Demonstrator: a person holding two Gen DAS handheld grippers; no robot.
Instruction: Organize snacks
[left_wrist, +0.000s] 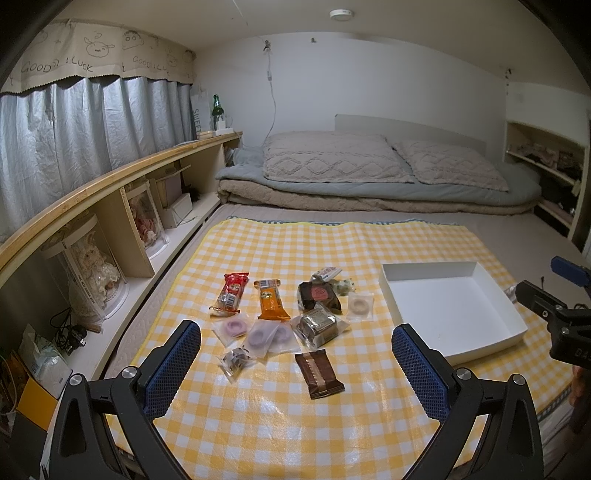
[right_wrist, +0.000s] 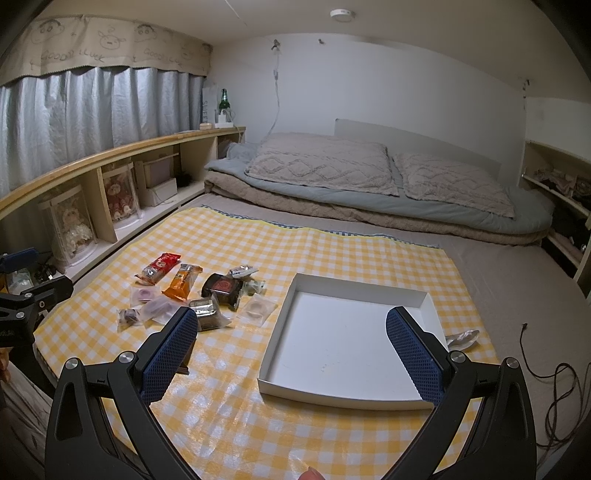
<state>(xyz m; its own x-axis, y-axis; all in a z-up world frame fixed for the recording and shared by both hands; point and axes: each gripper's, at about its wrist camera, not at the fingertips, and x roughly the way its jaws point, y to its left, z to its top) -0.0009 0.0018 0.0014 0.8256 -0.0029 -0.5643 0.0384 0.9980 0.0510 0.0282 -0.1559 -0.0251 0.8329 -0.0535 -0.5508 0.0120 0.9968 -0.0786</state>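
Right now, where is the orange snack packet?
In the left wrist view, the orange snack packet lies on the checked cloth between the red packet and the dark wrapped cake.

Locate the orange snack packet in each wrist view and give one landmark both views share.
Left wrist view: the orange snack packet lies centre-left on the checked cloth, right of the red packet.
Right wrist view: the orange snack packet lies left of centre, again right of the red packet.
Shared landmark: the empty white tray, to the packet's right in both.
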